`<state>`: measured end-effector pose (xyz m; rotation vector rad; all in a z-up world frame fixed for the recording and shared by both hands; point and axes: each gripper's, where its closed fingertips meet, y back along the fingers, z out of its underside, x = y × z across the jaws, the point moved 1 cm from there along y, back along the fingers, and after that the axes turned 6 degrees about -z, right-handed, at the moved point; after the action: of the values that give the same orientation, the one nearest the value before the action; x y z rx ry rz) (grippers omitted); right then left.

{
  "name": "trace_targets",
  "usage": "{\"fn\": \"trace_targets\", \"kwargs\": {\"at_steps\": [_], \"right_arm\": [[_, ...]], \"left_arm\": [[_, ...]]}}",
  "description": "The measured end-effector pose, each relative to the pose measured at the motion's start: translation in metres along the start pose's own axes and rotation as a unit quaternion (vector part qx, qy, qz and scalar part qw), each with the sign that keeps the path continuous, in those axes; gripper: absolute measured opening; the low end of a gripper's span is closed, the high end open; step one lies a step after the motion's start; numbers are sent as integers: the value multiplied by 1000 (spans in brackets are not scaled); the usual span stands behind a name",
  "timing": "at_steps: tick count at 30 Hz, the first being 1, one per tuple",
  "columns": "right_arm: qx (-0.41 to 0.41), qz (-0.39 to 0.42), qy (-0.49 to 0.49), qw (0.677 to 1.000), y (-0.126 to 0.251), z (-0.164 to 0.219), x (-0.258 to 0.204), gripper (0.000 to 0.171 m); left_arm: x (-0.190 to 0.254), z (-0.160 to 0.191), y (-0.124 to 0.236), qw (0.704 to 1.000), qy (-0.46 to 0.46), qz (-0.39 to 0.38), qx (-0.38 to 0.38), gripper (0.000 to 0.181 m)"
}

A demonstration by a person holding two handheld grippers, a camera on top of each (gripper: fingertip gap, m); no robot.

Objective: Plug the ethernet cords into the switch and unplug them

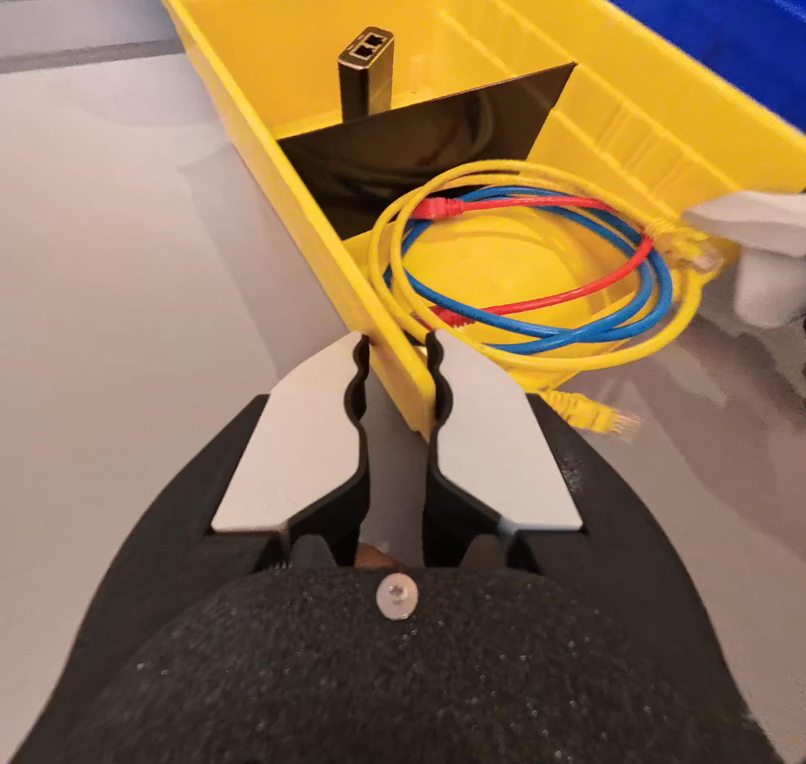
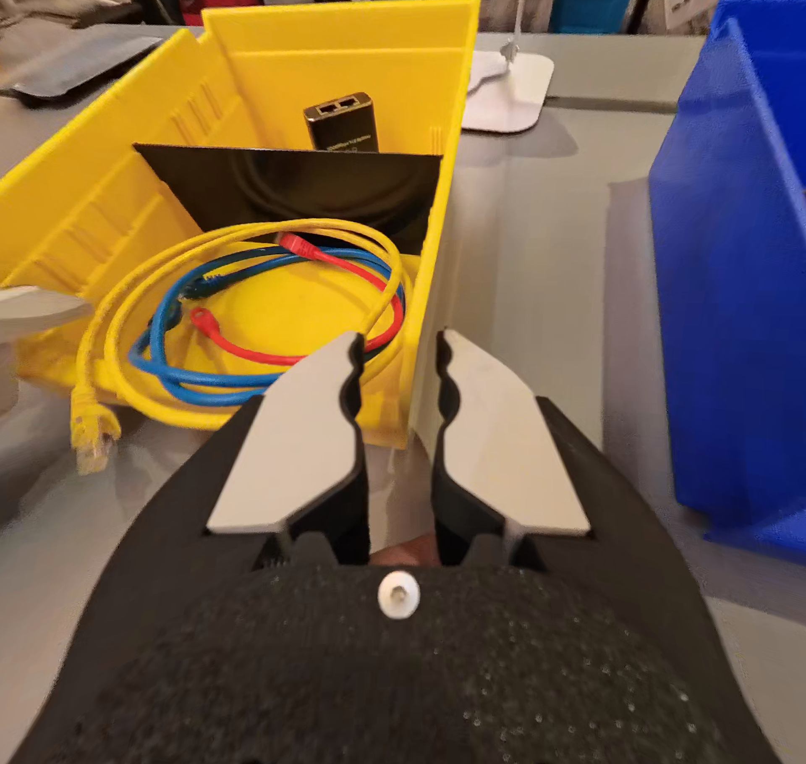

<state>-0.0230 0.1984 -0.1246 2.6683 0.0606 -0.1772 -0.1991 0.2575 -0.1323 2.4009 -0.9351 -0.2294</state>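
Ethernet cords and the switch both sit inside the yellow bin (image 2: 109, 185), which is my landmark for everything else. It lies on the grey table (image 1: 109, 263), with a blue bin (image 2: 741, 263) well off to its right side. A black divider (image 2: 296, 185) splits the yellow bin, probably to keep the hardware apart from the loose wiring. Behind the divider the switch (image 2: 342, 121) leans upright against the back wall, ports facing up, which should make plugging in easier. In front of the divider the yellow cord (image 2: 244, 233), blue cord (image 2: 196, 381) and red cord (image 2: 261, 352) lie coiled together; one yellow plug (image 2: 91, 433) spills over the bin's low front lip onto the table. The left gripper (image 1: 397, 342) hovers at the bin's front left corner, the right gripper (image 2: 399, 339) at its front right corner. Both stand narrowly parted and hold nothing, so I judge no cord is picked yet.
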Motion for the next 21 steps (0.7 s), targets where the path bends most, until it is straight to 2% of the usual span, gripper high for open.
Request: {"fn": "trace_targets", "kwargs": {"at_steps": [1, 2, 4, 6, 9, 15, 18, 21], "right_arm": [[-6, 3, -17, 1000, -4, 1, 0, 12], [-9, 20, -29, 999, -6, 2, 4, 5], [-18, 35, -5, 999, -8, 2, 0, 4], [5, 63, 13, 998, -6, -6, -12, 3], [38, 64, 39, 996, -12, -18, -56, 3], [27, 4, 48, 998, -73, -22, -177, 8], [10, -9, 55, 998, -101, -26, -215, 7], [-17, -7, 38, 999, -119, -23, -228, 7]], "left_arm": [[-2, 0, -1, 1000, -15, -17, -3, 22], [-4, 0, -2, 999, -31, -35, -4, 20], [-9, -1, 1, 996, -55, -63, 4, 15], [-19, -4, 10, 997, -39, -58, 20, 13], [-63, -6, 30, 995, -23, -94, 30, 7], [-195, -14, 74, 978, -10, -199, 61, 2], [-239, 2, 78, 978, 14, -204, 45, 2], [-259, 19, 68, 983, 34, -181, 8, 3]]}}
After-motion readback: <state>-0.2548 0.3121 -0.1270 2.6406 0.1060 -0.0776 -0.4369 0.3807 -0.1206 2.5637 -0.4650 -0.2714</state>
